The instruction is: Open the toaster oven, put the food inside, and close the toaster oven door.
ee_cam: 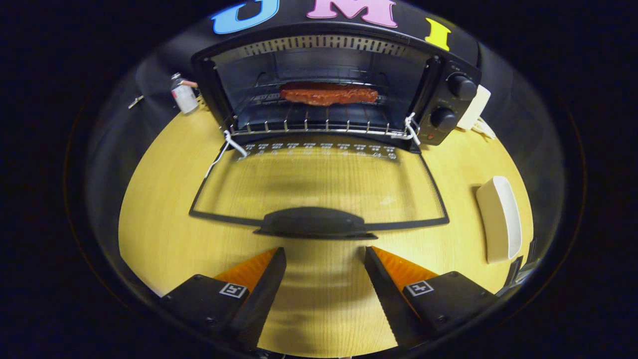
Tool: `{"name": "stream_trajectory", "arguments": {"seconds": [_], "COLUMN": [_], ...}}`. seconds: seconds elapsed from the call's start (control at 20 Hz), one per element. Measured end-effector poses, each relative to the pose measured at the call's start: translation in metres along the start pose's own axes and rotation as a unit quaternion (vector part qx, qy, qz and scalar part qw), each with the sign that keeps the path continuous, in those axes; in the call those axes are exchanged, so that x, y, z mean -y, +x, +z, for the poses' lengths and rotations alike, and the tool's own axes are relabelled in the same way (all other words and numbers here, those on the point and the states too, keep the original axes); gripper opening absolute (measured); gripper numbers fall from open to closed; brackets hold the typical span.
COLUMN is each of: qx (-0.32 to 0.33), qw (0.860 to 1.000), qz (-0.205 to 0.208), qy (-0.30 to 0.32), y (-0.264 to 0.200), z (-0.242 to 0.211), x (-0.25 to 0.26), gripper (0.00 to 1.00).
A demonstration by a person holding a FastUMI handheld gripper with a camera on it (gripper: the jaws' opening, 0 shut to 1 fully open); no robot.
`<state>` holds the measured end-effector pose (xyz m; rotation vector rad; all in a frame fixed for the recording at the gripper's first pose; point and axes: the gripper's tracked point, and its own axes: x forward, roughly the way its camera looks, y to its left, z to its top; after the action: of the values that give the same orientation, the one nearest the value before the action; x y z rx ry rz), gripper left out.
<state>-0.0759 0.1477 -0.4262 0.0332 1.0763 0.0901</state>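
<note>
Gripper view: food loaded, door left to shut

The toaster oven (329, 85) stands open, its glass door (319, 189) folded flat onto the table (164, 234). The food (328, 94), seemingly a meat patty, lies on the rack inside. The gripper (325, 259) hangs parted and empty just short of the door handle (314, 222). Only closing remains.

Light wood-grain tabletop (164, 234) with soft shadows across it, black cloth booth wall (159, 55) behind, small white bottle (184, 94) standing at the back left by the wall, white oblong dish (500, 219) on the right side, white plug block (474, 107) with cord at the back right.
</note>
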Motion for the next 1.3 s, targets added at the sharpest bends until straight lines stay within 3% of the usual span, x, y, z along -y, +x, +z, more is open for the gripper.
{"name": "stream_trajectory", "arguments": {"seconds": [0.45, 0.85, 1.3], "qx": [0.060, 0.146, 0.225], "qw": [0.998, 0.988, 0.974], "qz": [0.005, 0.017, 0.008], "qy": [-0.020, -0.050, -0.036], "y": [-0.026, -0.071, -0.097], "z": [0.020, 0.050, 0.126], "x": [0.003, 0.005, 0.013], "gripper": [1.00, 1.00, 0.99]}}
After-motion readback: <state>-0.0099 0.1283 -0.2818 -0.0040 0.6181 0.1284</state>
